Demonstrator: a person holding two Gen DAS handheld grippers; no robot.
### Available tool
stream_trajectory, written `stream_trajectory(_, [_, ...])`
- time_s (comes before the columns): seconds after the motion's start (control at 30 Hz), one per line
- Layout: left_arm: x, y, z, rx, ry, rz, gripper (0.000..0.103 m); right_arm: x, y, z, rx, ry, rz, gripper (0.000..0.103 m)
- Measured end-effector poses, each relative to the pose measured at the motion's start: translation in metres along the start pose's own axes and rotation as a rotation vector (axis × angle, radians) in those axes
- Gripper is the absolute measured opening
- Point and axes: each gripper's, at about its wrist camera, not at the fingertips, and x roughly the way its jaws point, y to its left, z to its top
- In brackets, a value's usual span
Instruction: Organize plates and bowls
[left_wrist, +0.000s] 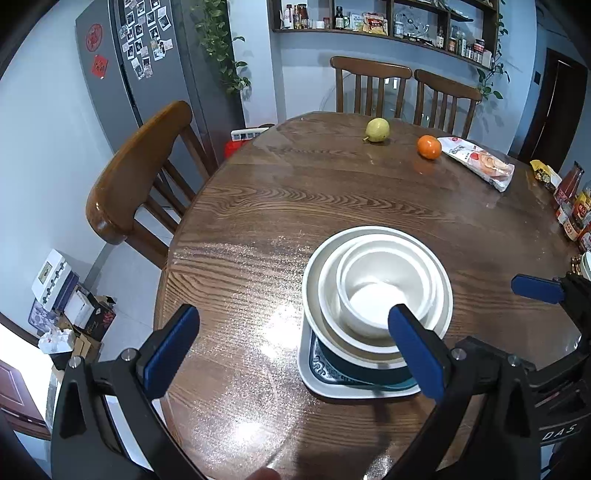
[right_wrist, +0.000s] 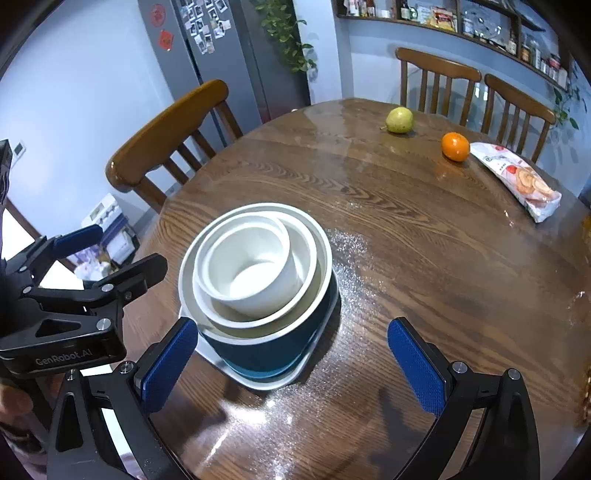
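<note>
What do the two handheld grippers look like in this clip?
Both the left gripper and the right gripper have black angular frames, silver screws and flat blue textured pads. The left one's body reads "GenRobot.AI" in the right wrist view. No cables visible.

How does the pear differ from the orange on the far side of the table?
The pear is yellow-green, the orange bright orange. The pear tapers to a stem end, the orange is round. The orange sits next to the snack bag, the pear farther from it, alone. Both rest loose on the wooden table, far from the stacked bowls.
</note>
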Motion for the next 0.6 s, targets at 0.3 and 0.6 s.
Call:
stream_trajectory(0.3, [-0.003,0.0,-0.004,-0.004,0.026,-0.018,0.102,-0.008,0.006,-0.003,-0.031,-0.01,-0.02,0.103])
stream_trajectory(0.6, [-0.013,-0.001,-0.009,0.027,0.011,-0.012,0.102,-0.014,0.013,-0.01,-0.067,-0.008,-0.021,0.103])
